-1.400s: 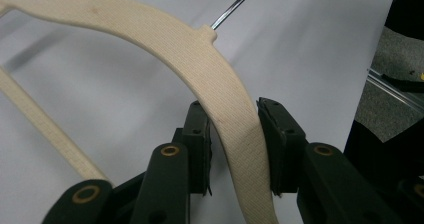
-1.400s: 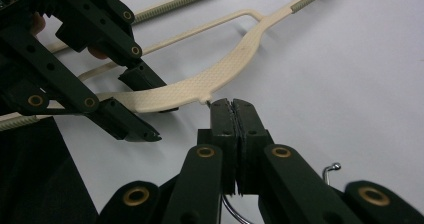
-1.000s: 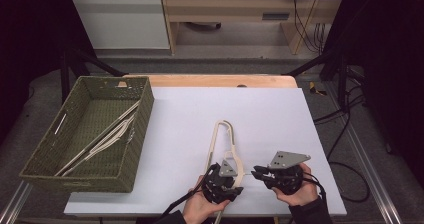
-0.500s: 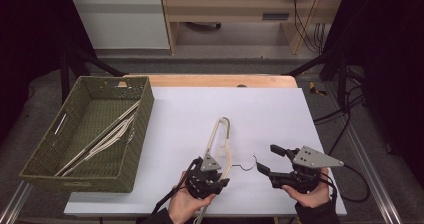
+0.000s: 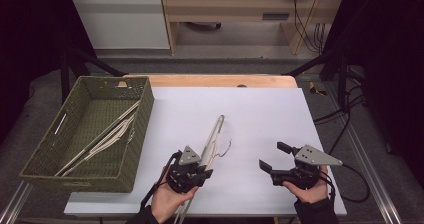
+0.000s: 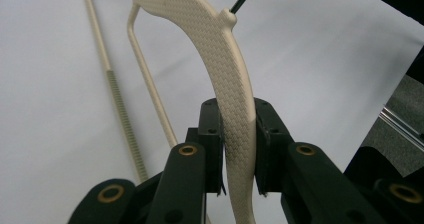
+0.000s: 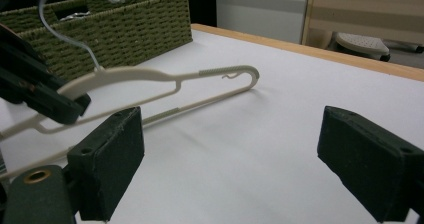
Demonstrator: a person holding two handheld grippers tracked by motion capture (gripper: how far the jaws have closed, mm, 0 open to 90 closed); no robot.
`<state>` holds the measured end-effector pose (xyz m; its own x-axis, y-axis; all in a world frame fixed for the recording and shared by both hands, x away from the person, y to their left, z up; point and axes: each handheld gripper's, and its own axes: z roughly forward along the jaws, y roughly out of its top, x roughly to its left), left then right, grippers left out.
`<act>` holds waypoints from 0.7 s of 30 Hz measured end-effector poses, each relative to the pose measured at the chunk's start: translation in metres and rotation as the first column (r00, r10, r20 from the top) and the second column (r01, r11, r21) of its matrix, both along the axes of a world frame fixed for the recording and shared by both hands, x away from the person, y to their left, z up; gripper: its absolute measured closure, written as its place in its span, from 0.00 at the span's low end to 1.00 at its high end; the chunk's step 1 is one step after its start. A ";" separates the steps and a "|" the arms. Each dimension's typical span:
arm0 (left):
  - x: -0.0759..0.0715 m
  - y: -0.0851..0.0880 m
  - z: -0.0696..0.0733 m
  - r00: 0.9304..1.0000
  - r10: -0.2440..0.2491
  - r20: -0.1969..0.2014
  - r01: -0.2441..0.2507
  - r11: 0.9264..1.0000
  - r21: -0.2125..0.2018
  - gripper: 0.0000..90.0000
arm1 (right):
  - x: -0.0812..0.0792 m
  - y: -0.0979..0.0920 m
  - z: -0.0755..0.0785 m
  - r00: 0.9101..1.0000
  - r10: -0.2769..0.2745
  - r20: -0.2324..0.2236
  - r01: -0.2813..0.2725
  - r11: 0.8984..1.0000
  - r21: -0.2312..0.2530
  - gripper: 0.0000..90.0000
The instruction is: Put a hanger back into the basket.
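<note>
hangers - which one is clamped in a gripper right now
The cream hanger out on the white table: the left gripper is shut on its arm. The other hangers lie loose in the green basket, untouched; the right gripper stands open and empty.

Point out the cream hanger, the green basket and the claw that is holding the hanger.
cream hanger [image 7: 165, 75]: right gripper view, on its upper arm.
green basket [image 5: 141, 115]: high view, on its right wall.
left claw [image 6: 239, 139]: left gripper view, between its two pads, shut on the hanger.

The left gripper [image 5: 194, 173] was clamped tight, jaws just closing further; the right gripper [image 5: 272, 156], beside it, gaped, just opening.
</note>
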<state>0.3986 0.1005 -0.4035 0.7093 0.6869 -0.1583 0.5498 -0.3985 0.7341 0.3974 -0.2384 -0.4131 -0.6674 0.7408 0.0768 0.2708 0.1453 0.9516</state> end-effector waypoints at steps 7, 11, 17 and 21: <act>0.006 0.023 0.006 0.998 0.066 0.007 -0.066 0.998 0.006 0.88 | 0.003 0.000 -0.006 1.000 -0.003 -0.013 0.003 1.000 -0.003 0.13; 0.012 0.036 0.008 0.992 0.124 0.002 -0.124 0.992 0.008 0.90 | 0.004 0.000 -0.009 1.000 -0.010 -0.022 0.010 1.000 -0.009 0.13; 0.020 0.054 0.009 0.988 0.155 -0.006 -0.155 0.988 -0.017 0.95 | 0.005 0.001 -0.011 1.000 -0.010 -0.025 0.010 1.000 -0.017 0.13; 0.019 0.060 0.017 0.987 0.156 0.037 -0.156 0.988 -0.008 0.95 | 0.005 0.001 -0.012 1.000 -0.010 -0.028 0.009 1.000 -0.018 0.12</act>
<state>0.4172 0.1601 -0.3863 0.5987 0.7891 -0.1374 0.5774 -0.3063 0.7568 0.4028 -0.2372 -0.4252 -0.6579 0.7486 0.0821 0.2989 0.1595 0.9409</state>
